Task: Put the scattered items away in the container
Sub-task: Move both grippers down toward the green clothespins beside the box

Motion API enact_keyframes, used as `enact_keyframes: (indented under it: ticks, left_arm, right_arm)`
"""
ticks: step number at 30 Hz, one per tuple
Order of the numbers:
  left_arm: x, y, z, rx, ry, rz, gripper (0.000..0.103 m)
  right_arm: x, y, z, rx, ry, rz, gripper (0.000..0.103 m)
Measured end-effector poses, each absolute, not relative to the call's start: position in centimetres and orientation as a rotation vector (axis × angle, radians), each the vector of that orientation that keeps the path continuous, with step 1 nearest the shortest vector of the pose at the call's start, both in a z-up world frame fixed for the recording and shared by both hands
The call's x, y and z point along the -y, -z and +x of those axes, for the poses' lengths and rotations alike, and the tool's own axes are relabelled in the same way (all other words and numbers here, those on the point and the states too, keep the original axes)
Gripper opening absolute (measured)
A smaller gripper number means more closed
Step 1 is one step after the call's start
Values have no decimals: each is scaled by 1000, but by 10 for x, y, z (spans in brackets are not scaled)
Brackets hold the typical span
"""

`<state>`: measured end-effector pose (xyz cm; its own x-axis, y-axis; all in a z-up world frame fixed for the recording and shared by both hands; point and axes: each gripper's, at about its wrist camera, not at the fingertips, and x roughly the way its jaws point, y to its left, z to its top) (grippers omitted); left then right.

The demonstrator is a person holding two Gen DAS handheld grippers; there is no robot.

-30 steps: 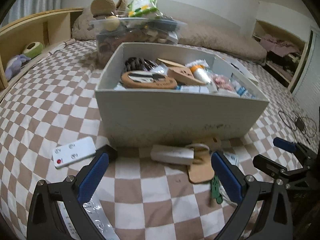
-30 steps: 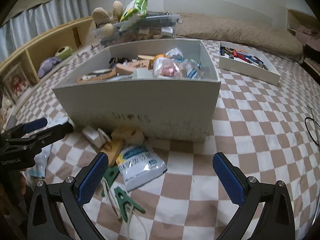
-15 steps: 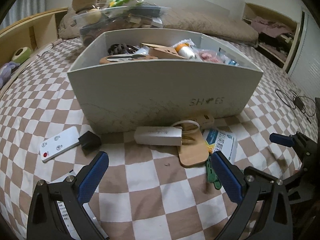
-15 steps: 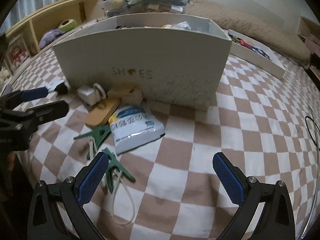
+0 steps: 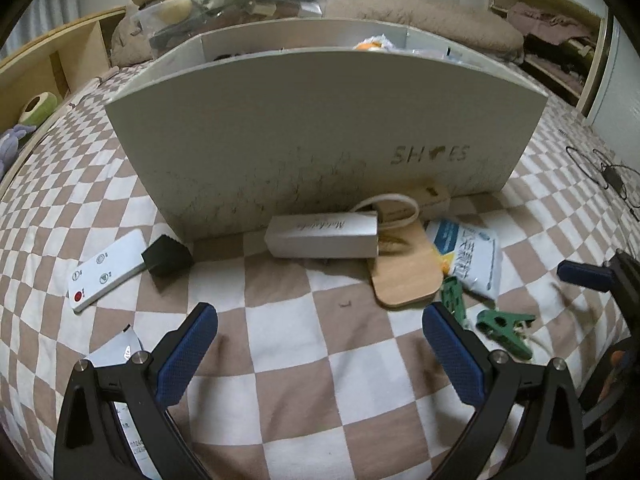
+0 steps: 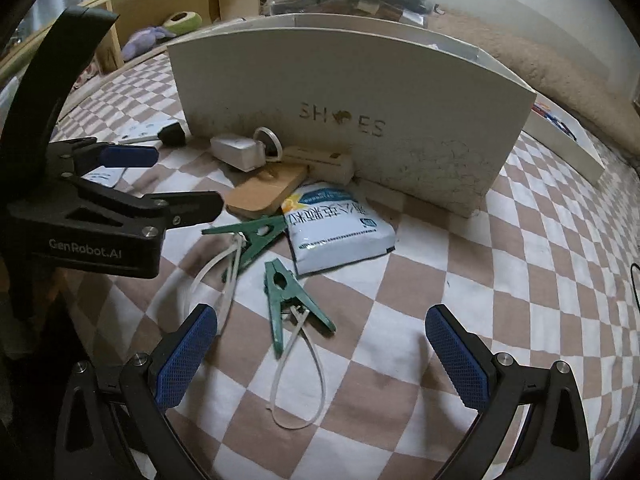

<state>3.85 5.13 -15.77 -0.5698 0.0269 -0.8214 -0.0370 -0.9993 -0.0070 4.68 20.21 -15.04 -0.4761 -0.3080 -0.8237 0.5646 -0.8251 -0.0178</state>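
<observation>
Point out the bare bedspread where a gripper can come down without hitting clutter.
Free: the checks between the left gripper and the silver box; and the stretch to the right of the white pouch, beside the container corner. Crowded: the container's front, where wooden board, green clips and pouch bunch.

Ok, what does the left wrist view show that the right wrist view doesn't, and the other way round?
Only the left wrist view shows the white remote face-up with its red button, plus the dark cables at far right.

Only the right wrist view shows the white cord loops tied to the green clips.

Both show the SHOES container, blue-and-white packet, wooden piece, and both open grippers: left, right.
</observation>
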Motion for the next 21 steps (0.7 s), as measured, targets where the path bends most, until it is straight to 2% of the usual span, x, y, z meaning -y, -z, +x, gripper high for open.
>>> enact_keyframes:
  ticks: [4,9,21]
  left_arm:
    - [-50,168,35,-66,-2752,-1507,103]
    - [-46,171,34,-53,-2752,-1537,103]
    - [-51,145,45,28,-2753,-1326,103]
  right_arm:
    - [-210,150,42,-342,2314,1217,103]
    - [-207,162,36,-383,2312,1278,103]
    - [-220,169,17,-310,2396,1327,103]
